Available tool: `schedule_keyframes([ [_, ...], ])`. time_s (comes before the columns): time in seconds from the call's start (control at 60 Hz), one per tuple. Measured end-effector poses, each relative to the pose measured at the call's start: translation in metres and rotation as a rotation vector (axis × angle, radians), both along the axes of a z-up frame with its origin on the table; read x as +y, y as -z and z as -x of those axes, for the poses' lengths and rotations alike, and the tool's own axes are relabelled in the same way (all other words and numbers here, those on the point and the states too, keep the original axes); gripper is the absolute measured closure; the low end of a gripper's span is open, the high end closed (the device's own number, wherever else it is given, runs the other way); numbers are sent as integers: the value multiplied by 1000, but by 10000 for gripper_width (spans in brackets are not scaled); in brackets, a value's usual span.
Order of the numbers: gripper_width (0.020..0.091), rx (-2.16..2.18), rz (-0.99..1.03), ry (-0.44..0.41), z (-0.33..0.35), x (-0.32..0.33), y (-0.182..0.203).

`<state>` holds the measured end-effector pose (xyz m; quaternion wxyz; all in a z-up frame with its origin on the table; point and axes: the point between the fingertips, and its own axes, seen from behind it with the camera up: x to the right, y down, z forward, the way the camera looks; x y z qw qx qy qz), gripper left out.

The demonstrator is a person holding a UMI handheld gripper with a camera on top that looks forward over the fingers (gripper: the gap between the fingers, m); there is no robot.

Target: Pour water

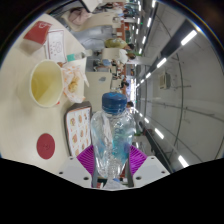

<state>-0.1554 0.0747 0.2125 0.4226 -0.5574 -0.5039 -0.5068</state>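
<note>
Here the tool (112, 168) is gripping a clear water bottle (111, 135) with a blue cap (115, 101), both pink pads (91, 159) pressing its sides, the bottle standing upright above the counter (58, 90), a yellow bowl (45, 84) lying beyond.

Clear bottle (110, 135), blue cap, upright btwn fingers.
</note>
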Motion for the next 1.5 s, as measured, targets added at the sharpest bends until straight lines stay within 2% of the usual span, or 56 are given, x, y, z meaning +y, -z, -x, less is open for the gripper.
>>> schedule_keyframes([
  [0.183,699,-378,36,-74,40,2,33],
  [0.367,702,-342,94,-57,43,-3,40],
  [0.533,702,58,132,-19,36,-4,27],
  [0.683,700,563,141,85,12,0,13],
  [0.833,696,1056,218,176,-1,0,43],
  [0.9,698,1218,225,186,-12,1,55],
  [1.233,678,1434,329,265,-20,3,154],
  [1.267,677,1455,301,241,-19,5,150],
  [1.367,664,1487,284,256,-22,3,150],
  [1.5,561,1495,278,271,-22,3,150],
])
